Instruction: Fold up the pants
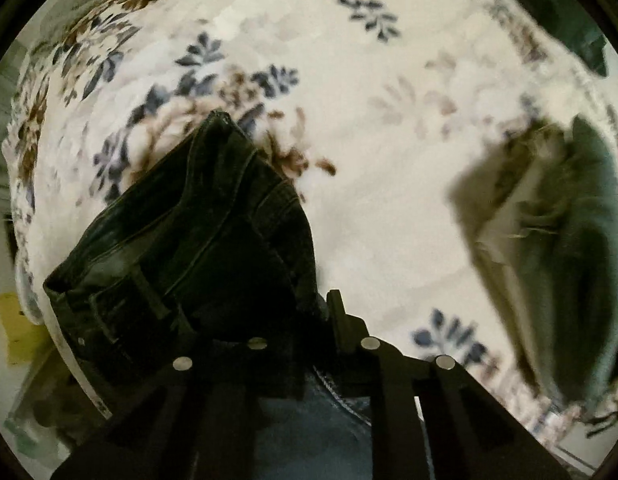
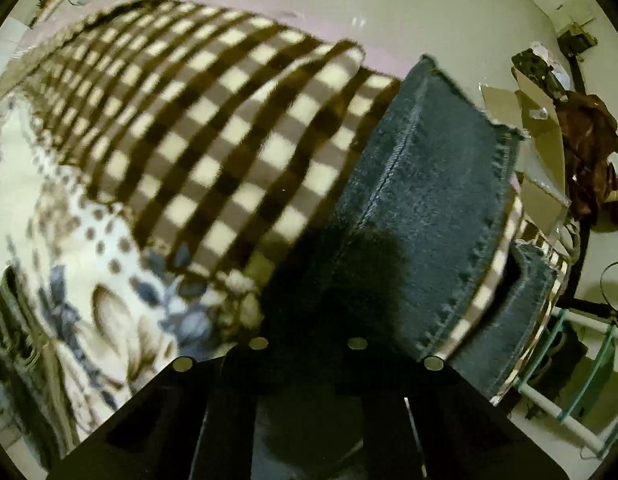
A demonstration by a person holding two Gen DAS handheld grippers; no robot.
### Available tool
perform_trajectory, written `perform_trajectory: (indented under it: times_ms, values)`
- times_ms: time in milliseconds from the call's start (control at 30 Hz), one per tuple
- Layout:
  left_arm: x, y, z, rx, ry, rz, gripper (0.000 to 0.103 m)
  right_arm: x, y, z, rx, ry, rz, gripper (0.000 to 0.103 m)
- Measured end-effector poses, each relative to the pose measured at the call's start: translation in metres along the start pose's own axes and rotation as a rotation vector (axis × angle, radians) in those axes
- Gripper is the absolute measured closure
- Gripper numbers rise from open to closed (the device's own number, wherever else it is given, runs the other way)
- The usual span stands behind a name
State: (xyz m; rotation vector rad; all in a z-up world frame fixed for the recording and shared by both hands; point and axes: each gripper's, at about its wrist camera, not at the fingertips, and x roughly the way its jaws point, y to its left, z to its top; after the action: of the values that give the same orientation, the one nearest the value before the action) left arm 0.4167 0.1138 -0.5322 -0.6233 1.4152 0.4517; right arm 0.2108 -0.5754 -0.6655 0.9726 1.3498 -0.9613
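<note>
The pants are dark blue jeans. In the left wrist view their waistband end (image 1: 181,240) with belt loops hangs bunched over a floral bedspread (image 1: 369,140). My left gripper (image 1: 313,344) is shut on the denim near the waist. In the right wrist view a jeans leg (image 2: 429,208) with a frayed hem stretches away over a brown-and-cream checked blanket (image 2: 197,132). My right gripper (image 2: 309,344) is shut on this leg; its fingertips are lost in dark shadow.
A grey-green garment (image 1: 561,248) lies at the right of the bedspread. Past the bed's right edge are cardboard pieces (image 2: 537,148), a brown cloth (image 2: 589,152) and a white rail (image 2: 557,408) on the floor. A yellow sheet (image 1: 17,328) lies off the bed's left edge.
</note>
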Motion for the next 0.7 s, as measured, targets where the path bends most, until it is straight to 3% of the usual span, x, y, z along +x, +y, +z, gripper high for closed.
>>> perform_trajectory:
  times_ms: [100,200,367,467,567,700]
  values:
    - [-0.031,0.031,0.001,0.006,-0.015,-0.089,0.093,-0.024,-0.018,-0.01,-0.008,-0.039,0.063,0.097]
    - [-0.062,0.031,-0.021,0.001,-0.025,-0.158,0.093,-0.051,-0.047,-0.022,-0.014,-0.076,0.135,0.097]
    - [-0.104,0.051,-0.04,0.0,-0.043,-0.274,0.093,-0.121,-0.081,-0.07,-0.065,-0.179,0.287,0.097]
    - [-0.114,0.081,-0.058,0.047,-0.057,-0.305,0.093,-0.146,-0.101,-0.1,-0.101,-0.252,0.363,0.097]
    - [-0.106,0.109,-0.078,0.086,-0.059,-0.288,0.093,-0.135,-0.133,-0.122,-0.104,-0.249,0.403,0.097]
    - [-0.068,0.152,-0.112,0.113,-0.014,-0.228,0.093,-0.082,-0.183,-0.143,-0.08,-0.194,0.346,0.097]
